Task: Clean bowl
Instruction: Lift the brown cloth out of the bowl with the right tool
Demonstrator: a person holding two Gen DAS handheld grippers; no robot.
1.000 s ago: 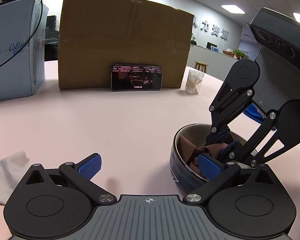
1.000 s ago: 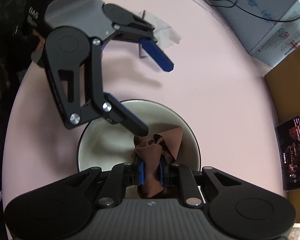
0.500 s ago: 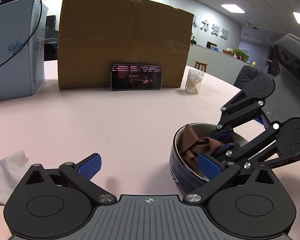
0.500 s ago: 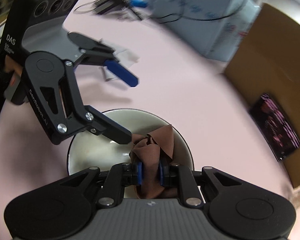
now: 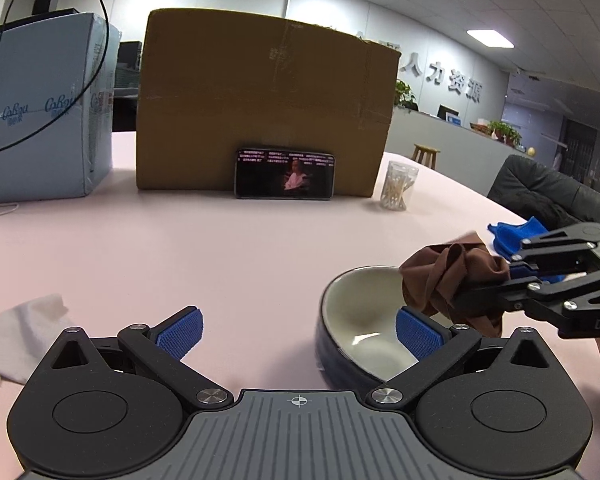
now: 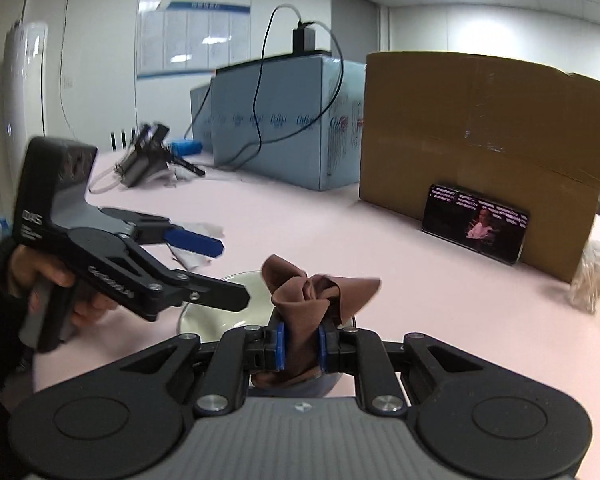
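A dark blue bowl (image 5: 356,312) with a cream inside sits on the pink table at the lower right of the left wrist view; its rim also shows in the right wrist view (image 6: 220,312). My left gripper (image 5: 298,334) is open, with its right finger (image 5: 418,338) over the bowl's near rim. My right gripper (image 6: 300,346) is shut on a crumpled brown cloth (image 6: 312,300) and holds it just above the bowl's right rim. The cloth also shows in the left wrist view (image 5: 452,276).
A cardboard box (image 5: 260,104) stands at the back with a phone (image 5: 285,179) leaning on it. A light blue carton (image 5: 40,112) is at the left, a jar of cotton swabs (image 5: 398,186) at the right, a white tissue (image 5: 16,336) near left, a blue cloth (image 5: 512,236) far right.
My right gripper lifted the brown cloth out of the bowl and tilted up to level. The bowl's inside now shows bare. My left gripper stayed open at the bowl.
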